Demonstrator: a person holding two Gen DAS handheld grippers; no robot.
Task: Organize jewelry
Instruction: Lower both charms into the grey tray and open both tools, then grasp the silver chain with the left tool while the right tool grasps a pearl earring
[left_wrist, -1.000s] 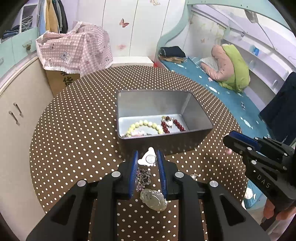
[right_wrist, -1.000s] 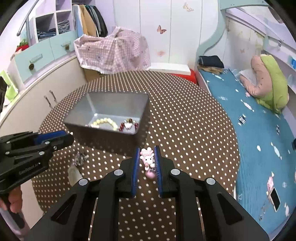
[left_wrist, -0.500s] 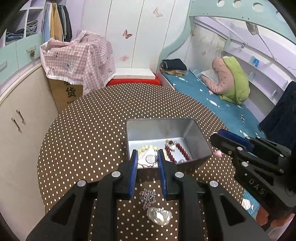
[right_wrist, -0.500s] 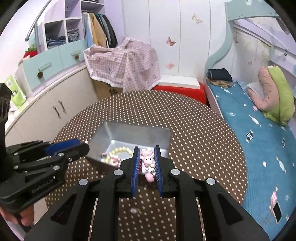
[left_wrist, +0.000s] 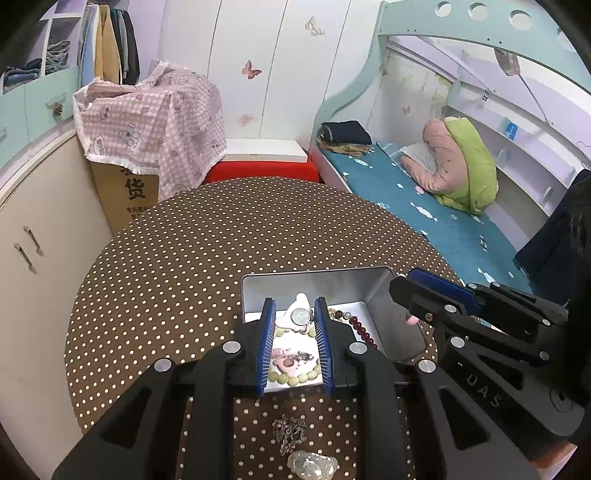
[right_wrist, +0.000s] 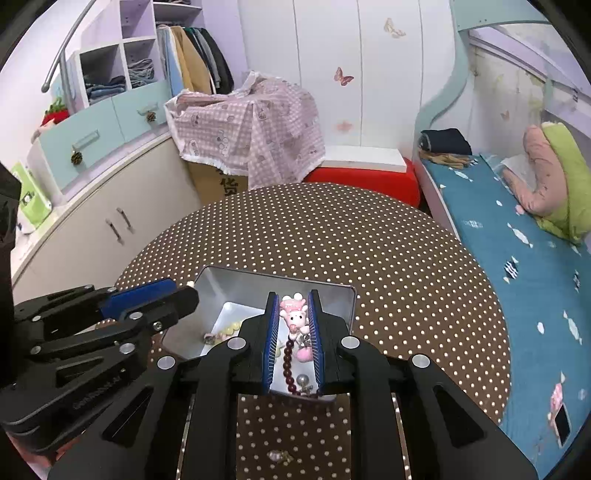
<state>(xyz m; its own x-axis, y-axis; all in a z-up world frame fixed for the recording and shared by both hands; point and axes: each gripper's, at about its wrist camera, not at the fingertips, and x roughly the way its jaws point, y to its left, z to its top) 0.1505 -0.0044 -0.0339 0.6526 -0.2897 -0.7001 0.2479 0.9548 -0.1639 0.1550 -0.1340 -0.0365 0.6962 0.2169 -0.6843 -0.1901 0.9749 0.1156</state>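
Chain (left_wrist: 290, 434) and pale pendant (left_wrist: 312, 463) lie on tablecloth (left_wrist: 166, 280) — outside tin (left_wrist: 373, 291).

Brown white-dotted tablecloth (left_wrist: 184, 266), silver tin (left_wrist: 332, 284), seemingly dark-red beads (right_wrist: 287, 360)

Two black hand-held grippers with blue pads

The left gripper (left_wrist: 294, 314) and the right gripper (right_wrist: 291, 314) are both made of black plastic arms with triangular cut-outs and round silver screws. Each finger has a ribbed blue pad on its inner side. From the left wrist view, the right gripper's side shows the letters "DAS".
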